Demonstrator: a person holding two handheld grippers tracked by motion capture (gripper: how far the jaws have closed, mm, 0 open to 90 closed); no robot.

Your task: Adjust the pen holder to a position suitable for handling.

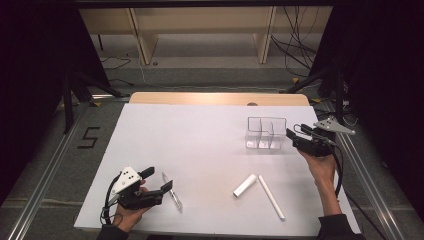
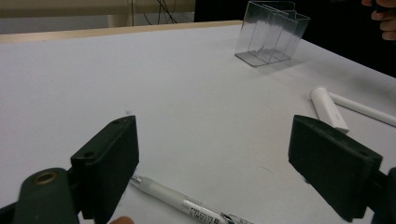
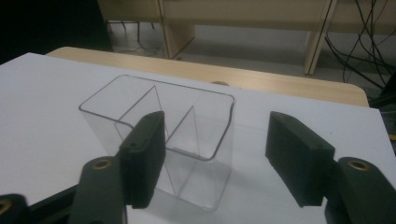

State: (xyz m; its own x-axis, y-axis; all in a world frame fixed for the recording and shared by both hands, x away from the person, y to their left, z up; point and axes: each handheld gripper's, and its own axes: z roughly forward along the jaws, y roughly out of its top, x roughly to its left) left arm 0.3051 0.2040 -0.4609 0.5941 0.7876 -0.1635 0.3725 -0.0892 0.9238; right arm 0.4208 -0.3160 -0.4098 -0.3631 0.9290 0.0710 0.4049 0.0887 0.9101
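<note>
A clear plastic organizer (image 1: 266, 134) with three compartments stands upright at the table's far right. My right gripper (image 1: 292, 135) hovers just to its right. In the right gripper view the jaws of the right gripper (image 3: 217, 140) stand apart around the near right corner of the organizer (image 3: 163, 112), pads not pressing on it. My left gripper (image 1: 159, 179) rests open at the near left, beside a clear pen (image 1: 172, 199). Seen from the left gripper (image 2: 215, 158), the pen (image 2: 180, 201) lies on the table low between the jaws, untouched.
A short white tube (image 1: 245, 185) and a long white stick (image 1: 271, 197) lie near the front right of the white table (image 1: 190, 145). Beyond the table's wooden far edge are shelf legs and cables on the floor.
</note>
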